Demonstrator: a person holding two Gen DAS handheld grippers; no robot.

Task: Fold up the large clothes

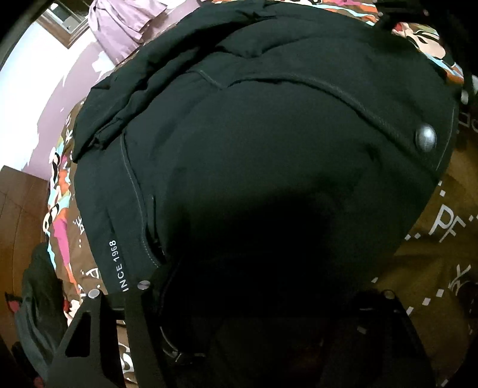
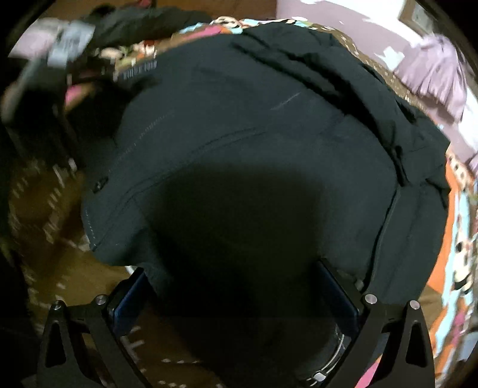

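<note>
A black padded jacket [image 1: 254,134] lies spread on the bed and fills both views. It has white "SINCE 1968" lettering [image 1: 115,265] near its hem and a metal snap [image 1: 425,138]. My left gripper [image 1: 266,298] points down at the hem with its fingers [image 1: 140,313] apart and jacket fabric filling the gap. Deep shadow hides whether the pads press on it. In the right wrist view the jacket [image 2: 269,143] has its lower corner between the blue pads [image 2: 131,301] of my right gripper [image 2: 236,277]. That gripper stands wide open.
Under the jacket lies a brown bedspread [image 1: 442,226] with white letters and bright cartoon patches [image 2: 457,238]. A purple garment [image 1: 125,27] is bunched at the far side. Wooden floor [image 1: 18,223] and a dark bag [image 1: 38,298] lie beside the bed. A blurred grey device [image 2: 68,44] shows at upper left.
</note>
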